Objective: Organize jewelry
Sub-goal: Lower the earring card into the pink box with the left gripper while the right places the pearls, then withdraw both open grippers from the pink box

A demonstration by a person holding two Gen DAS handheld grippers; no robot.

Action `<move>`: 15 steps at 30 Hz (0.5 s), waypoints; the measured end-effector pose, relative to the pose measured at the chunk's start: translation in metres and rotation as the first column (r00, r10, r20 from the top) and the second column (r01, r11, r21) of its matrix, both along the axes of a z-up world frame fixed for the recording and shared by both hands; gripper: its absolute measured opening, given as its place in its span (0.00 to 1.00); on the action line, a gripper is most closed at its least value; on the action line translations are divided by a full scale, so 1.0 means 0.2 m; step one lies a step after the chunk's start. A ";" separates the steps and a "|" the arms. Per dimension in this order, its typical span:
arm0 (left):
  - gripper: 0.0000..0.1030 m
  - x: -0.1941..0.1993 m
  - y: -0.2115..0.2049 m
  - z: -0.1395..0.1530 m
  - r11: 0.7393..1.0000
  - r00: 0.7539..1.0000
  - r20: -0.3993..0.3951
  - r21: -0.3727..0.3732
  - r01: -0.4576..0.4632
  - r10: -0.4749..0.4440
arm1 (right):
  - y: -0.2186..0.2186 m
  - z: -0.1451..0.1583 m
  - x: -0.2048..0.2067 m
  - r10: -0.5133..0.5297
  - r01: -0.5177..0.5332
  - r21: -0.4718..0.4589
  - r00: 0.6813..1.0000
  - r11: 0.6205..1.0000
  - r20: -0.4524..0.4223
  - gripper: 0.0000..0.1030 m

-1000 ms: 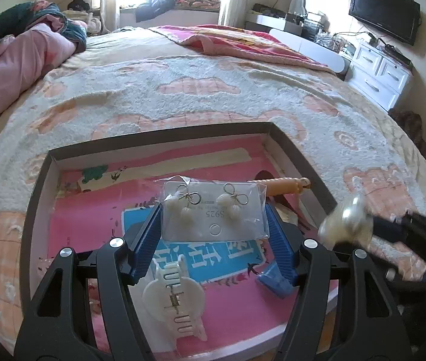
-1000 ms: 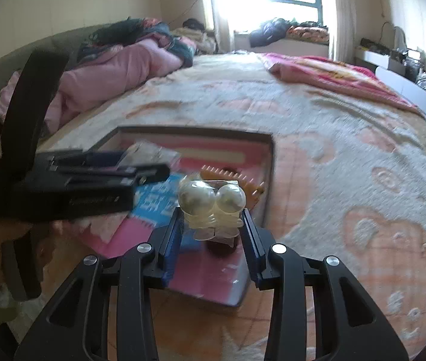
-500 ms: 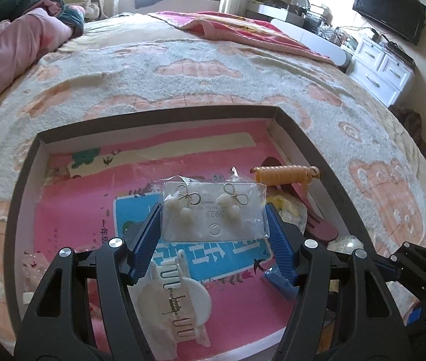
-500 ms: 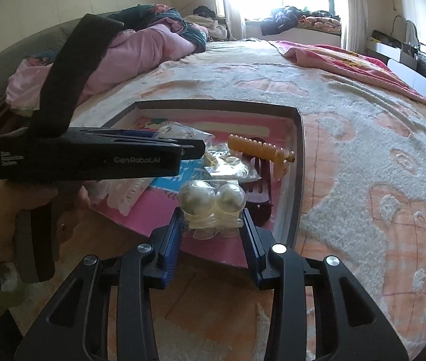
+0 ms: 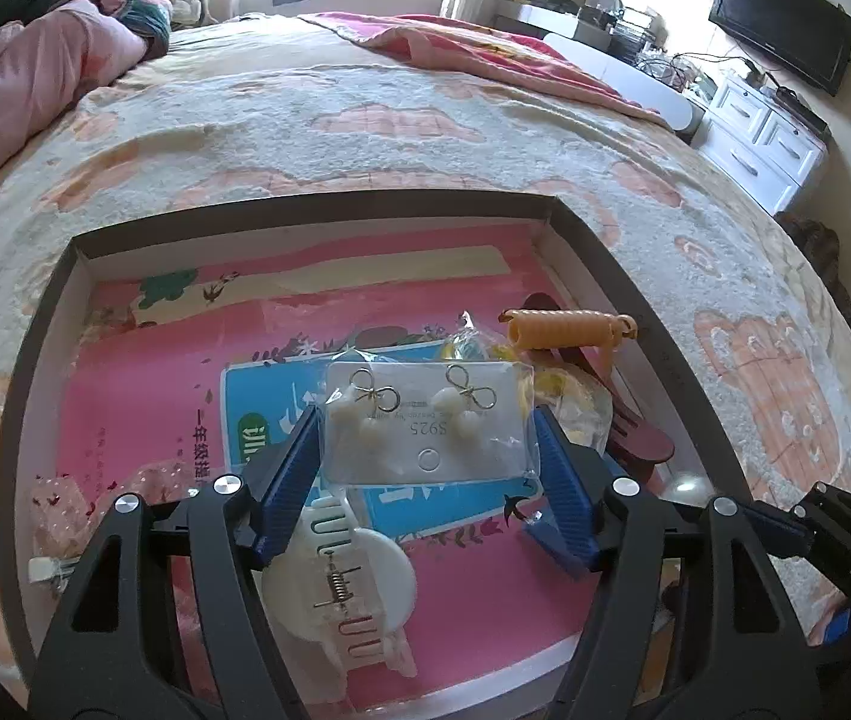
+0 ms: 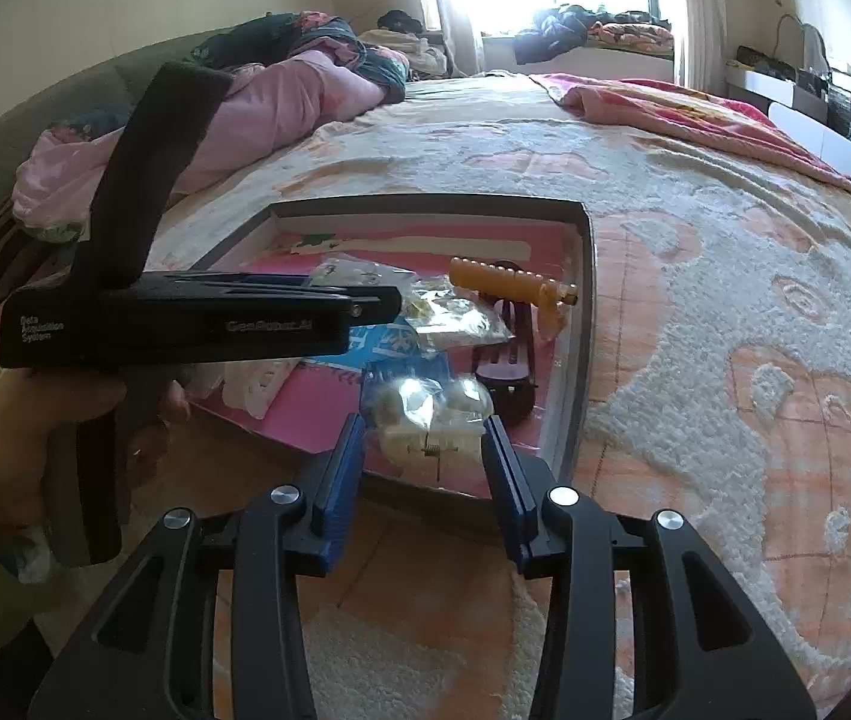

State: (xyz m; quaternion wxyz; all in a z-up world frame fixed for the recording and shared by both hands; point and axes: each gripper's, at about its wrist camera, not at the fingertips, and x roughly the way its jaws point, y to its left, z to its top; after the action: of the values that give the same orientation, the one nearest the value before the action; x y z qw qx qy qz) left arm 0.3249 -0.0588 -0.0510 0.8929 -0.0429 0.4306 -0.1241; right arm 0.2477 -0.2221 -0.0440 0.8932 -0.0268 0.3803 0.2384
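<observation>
My left gripper [image 5: 425,438] is shut on a clear packet with an earring card [image 5: 428,423] carrying two pearl-and-wire earrings, held above the pink-lined box [image 5: 605,258]. My right gripper [image 6: 422,450] is open at the box's near right corner [image 6: 581,360]; the bagged pearl hair clip [image 6: 428,414] lies between its fingers, blurred, seemingly on the box floor. The left gripper's body [image 6: 185,324] shows side-on in the right wrist view, held by a hand.
In the box lie a white claw clip [image 5: 344,576], an orange spiral clip [image 5: 563,327], a dark red clip [image 5: 635,429], a crumpled clear bag [image 6: 455,312] and a blue card [image 5: 269,414]. The box sits on a patterned bedspread [image 5: 365,120]; pink bedding [image 6: 281,108] lies far left.
My right gripper has lowered to the box's near right corner and opened, letting the pearl clip go inside. My left gripper has moved forward over the box, still holding the earring card.
</observation>
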 end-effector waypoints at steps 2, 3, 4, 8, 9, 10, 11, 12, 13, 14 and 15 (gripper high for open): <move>0.62 -0.01 0.00 0.00 1.000 1.000 -0.001 -0.002 -0.004 0.004 | -0.01 0.00 0.00 -0.005 0.005 0.000 1.000 1.000 0.001 0.39; 0.62 -0.01 0.01 0.00 1.000 1.000 -0.001 -0.001 -0.006 0.006 | -0.01 0.00 0.00 -0.006 0.006 0.002 1.000 1.000 0.001 0.39; 0.62 -0.02 0.01 0.00 1.000 1.000 -0.001 0.001 -0.008 0.008 | -0.02 0.01 -0.01 -0.007 0.007 0.002 1.000 1.000 0.001 0.40; 0.66 -0.04 0.01 0.01 1.000 1.000 0.003 0.002 -0.013 0.013 | -0.03 0.01 -0.02 -0.016 0.016 0.002 1.000 1.000 0.009 0.44; 0.67 -0.04 0.02 0.02 1.000 1.000 0.006 0.003 -0.016 0.016 | -0.03 0.02 -0.03 -0.018 0.018 0.001 1.000 1.000 0.013 0.46; 0.68 -0.05 0.02 0.03 1.000 1.000 0.007 0.005 -0.019 0.019 | -0.03 0.02 -0.03 -0.020 0.020 -0.001 1.000 1.000 0.017 0.47; 0.69 -0.06 0.03 0.03 1.000 1.000 0.011 0.005 -0.022 0.022 | -0.04 0.03 -0.04 -0.022 0.022 -0.002 0.999 1.000 0.023 0.48; 0.69 -0.07 0.03 0.04 1.000 1.000 0.014 0.004 -0.025 0.025 | -0.04 0.03 -0.05 -0.025 0.025 -0.002 0.999 1.000 0.027 0.49; 0.70 -0.08 0.04 0.05 1.000 0.999 0.017 0.003 -0.030 0.030 | -0.05 0.04 -0.05 -0.028 0.028 -0.001 0.999 1.000 0.031 0.51; 0.72 -0.09 0.05 0.06 0.999 0.999 0.021 0.000 -0.035 0.035 | -0.05 0.04 -0.06 -0.032 0.032 0.000 0.999 0.999 0.036 0.52; 0.73 -0.09 0.05 0.07 0.999 0.999 0.025 -0.001 -0.038 0.038 | -0.05 0.05 -0.07 -0.034 0.034 0.000 0.999 0.999 0.041 0.54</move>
State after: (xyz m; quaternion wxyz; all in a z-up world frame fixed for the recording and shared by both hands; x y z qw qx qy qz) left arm 0.3060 -0.0489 -0.0363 0.9005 -0.0498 0.4184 -0.1076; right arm 0.2346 -0.2330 -0.0345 0.9047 -0.0257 0.3625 0.2225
